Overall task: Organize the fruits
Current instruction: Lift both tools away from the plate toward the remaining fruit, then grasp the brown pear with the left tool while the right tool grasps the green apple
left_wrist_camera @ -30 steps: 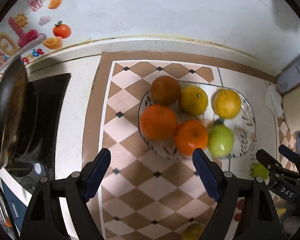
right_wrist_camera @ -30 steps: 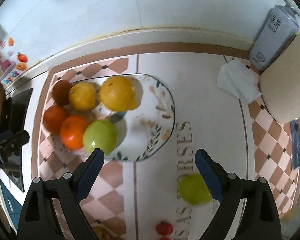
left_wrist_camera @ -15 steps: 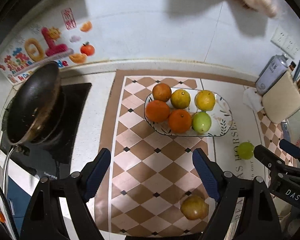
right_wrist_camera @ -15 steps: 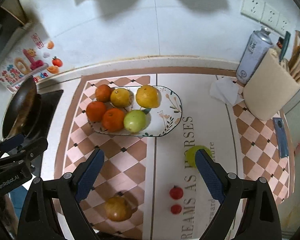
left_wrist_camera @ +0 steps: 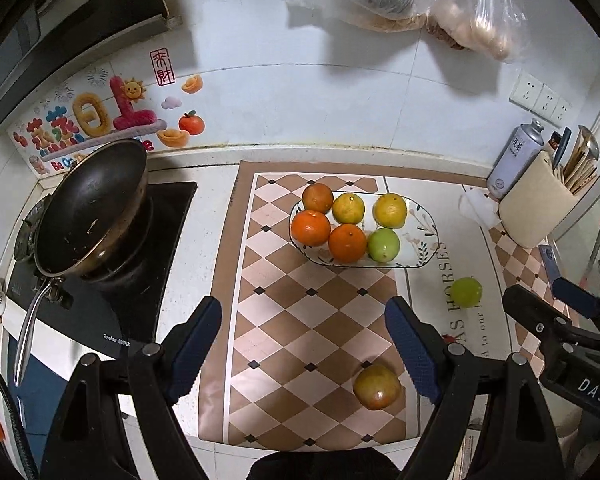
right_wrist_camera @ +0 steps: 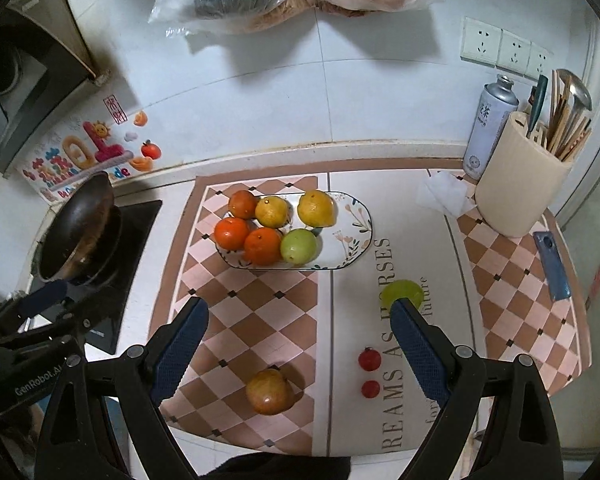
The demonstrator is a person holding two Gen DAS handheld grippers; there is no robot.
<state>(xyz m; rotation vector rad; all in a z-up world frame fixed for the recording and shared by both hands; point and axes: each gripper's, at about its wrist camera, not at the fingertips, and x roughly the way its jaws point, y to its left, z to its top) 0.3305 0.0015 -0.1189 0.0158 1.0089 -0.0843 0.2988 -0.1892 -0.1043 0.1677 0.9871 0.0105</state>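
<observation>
You are holding the left gripper (left_wrist_camera: 304, 344) and the right gripper (right_wrist_camera: 298, 340) above the surface, fingers spread wide and gripping nothing. The oval floral-patterned plate (right_wrist_camera: 356, 220), at twelve o'clock, is carrying three oranges, two yellow citrus and one green apple; its right end is sitting bare. Waiting loose on the checkered mat: a round green apple (right_wrist_camera: 404, 292) at two o'clock, a yellow-red apple (right_wrist_camera: 269, 391) between the right fingers, and two small red tomatoes (right_wrist_camera: 369, 374). The apples look firm, smooth and likely to roll; pinch across the widest middle. The tomatoes look soft, so squeeze gently.
</observation>
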